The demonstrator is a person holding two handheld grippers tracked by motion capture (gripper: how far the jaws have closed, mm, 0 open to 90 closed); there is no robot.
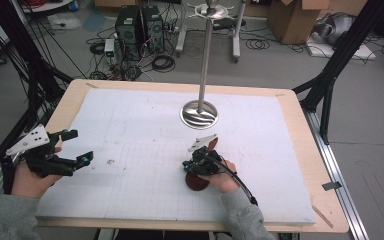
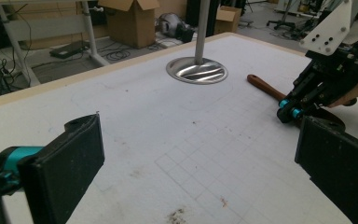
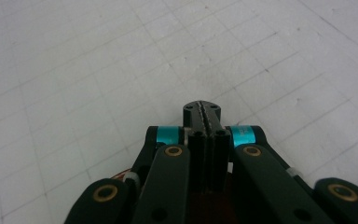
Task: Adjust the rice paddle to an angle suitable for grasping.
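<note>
My left gripper hovers over the left side of the white gridded foam sheet that covers the wooden desk, its fingers spread wide with nothing between them. My right gripper is down near the middle front of the sheet, tilted low over a dark reddish-brown wooden spoon; in the right gripper view its fingers are pressed flat together, pads touching. Whether they pinch any part of the spoon, I cannot tell. From the left gripper view the spoon's handle runs out from under that gripper toward the round shiny steel base of the tall metal stand, near it but apart. The stand rises upright at the far centre of the sheet.
</note>
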